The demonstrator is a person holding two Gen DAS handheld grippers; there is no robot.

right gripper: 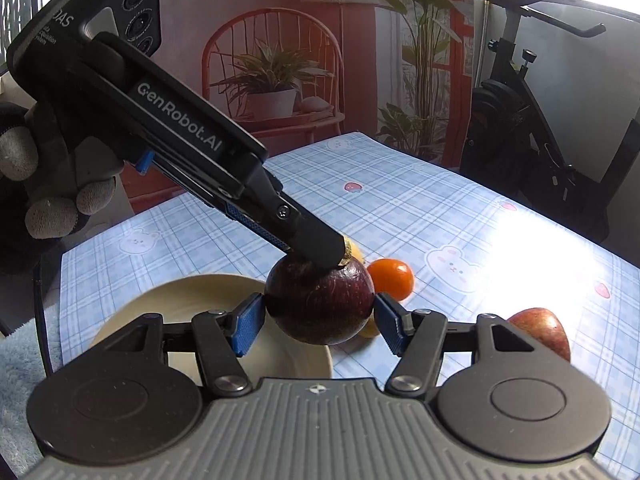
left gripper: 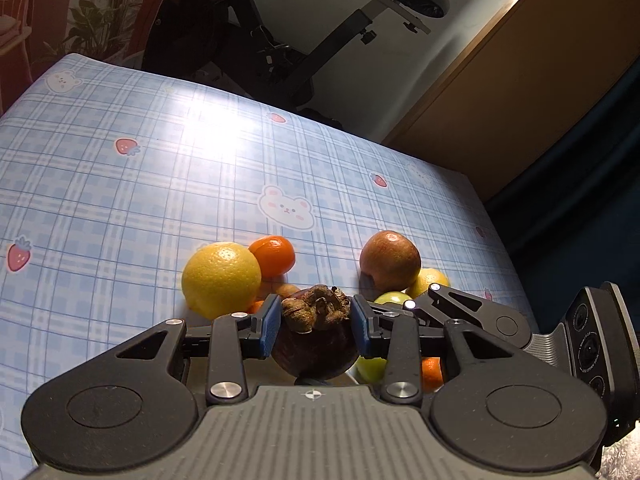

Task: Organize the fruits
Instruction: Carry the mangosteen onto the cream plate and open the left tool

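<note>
A: The mangosteen (right gripper: pixel 320 306) sits centre frame, above the plate (right gripper: pixel 160 300); both the left gripper (left gripper: pixel 316 322) and the right gripper (right gripper: pixel 318 318) are clamped on it.

B: Only the left wrist view shows its dried calyx and one yellow citrus (left gripper: pixel 221 279); the plate appears only in the right view. One tangerine (right gripper: pixel 390 283), one apple (right gripper: pixel 542 330) on the bench (right gripper: pixel 440 208).

Mangosteen (right gripper: pixel 320 304): dark purple skin, dull sheen w/ fine scuffs; dry, rough brown calyx on top. Left gripper (left gripper: pixel 316 324) & right gripper (right gripper: pixel 318 316): matt black plastic, blue ribbed rubbery pads, shiny metal pivot pins. Surface (left gripper: pixel 120 184) cover: smooth, glossy plaid vinyl-like sheet. Lemon (left gripper: pixel 221 279): pitted, semi-gloss. Plate (right gripper: pixel 160 300): matt cream.
</note>
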